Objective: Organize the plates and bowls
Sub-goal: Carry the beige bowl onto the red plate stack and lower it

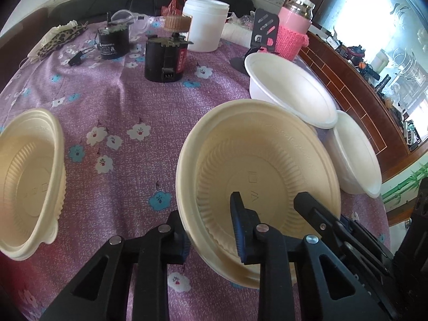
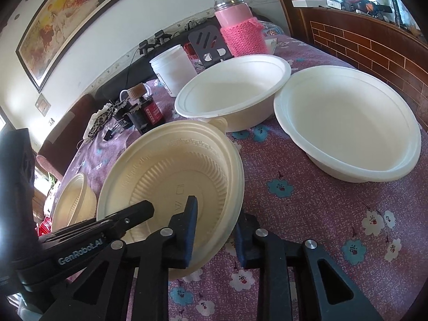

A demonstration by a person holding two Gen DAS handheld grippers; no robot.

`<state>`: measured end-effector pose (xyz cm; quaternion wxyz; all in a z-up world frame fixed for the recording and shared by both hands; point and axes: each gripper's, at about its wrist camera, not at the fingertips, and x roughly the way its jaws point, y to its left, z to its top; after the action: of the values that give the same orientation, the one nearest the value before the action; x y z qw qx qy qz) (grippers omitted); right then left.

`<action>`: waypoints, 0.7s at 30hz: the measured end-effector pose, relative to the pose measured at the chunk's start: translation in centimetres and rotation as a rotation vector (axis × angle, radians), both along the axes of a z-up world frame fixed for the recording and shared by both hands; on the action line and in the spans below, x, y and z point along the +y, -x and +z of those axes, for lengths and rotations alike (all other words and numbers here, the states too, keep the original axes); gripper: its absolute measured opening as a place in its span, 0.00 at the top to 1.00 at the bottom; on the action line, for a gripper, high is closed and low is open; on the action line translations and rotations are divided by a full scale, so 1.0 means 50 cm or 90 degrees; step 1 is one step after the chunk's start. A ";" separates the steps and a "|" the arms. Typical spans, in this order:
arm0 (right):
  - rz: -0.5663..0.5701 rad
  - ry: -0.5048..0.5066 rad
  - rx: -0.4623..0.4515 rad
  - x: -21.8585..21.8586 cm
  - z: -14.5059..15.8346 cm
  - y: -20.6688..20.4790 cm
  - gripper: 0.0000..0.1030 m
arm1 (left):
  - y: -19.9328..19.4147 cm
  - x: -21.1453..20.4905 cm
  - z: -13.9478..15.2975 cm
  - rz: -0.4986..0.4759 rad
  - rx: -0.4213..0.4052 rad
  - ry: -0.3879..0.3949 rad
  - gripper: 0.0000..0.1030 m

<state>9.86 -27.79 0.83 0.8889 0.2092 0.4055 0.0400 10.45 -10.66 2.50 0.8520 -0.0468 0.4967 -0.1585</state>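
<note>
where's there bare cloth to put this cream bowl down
The widest bare stretch of purple flowered tablecloth lies between the ribbed cream bowl held by both grippers and the second cream bowl, short of the black cylinders. The side with two white bowls is crowded.

Left matte-black plastic two-finger gripper (image 1: 211, 227): triangular cut-outs in the finger arms, round silver pivot screws, dark blue ribbed pads.

Right matte-black plastic two-finger gripper (image 2: 215, 230): same build. White "GenRobot.AI" lettering shows on the black body at 8 o'clock in the right wrist view.
</note>
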 end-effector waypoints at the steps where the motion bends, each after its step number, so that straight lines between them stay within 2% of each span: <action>1: 0.001 0.000 -0.004 0.002 0.002 0.001 0.75 | 0.004 0.003 0.003 0.001 -0.002 0.000 0.76; 6: 0.008 -0.006 -0.033 0.016 0.023 0.015 0.75 | 0.024 0.023 0.016 0.015 -0.006 0.012 0.76; 10: 0.031 -0.016 -0.044 0.045 0.046 0.031 0.75 | 0.052 0.062 0.049 0.035 -0.027 0.023 0.76; 13: 0.053 -0.031 -0.050 0.076 0.071 0.048 0.74 | 0.085 0.107 0.083 0.062 -0.055 0.039 0.76; 21: 0.133 -0.015 -0.097 0.213 0.157 0.088 0.74 | 0.180 0.259 0.145 0.141 -0.110 0.093 0.76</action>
<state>5.48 -17.16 8.67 0.9056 0.1725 0.3558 0.1531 1.45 2.28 9.76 0.8980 -0.1492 0.4009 -0.1027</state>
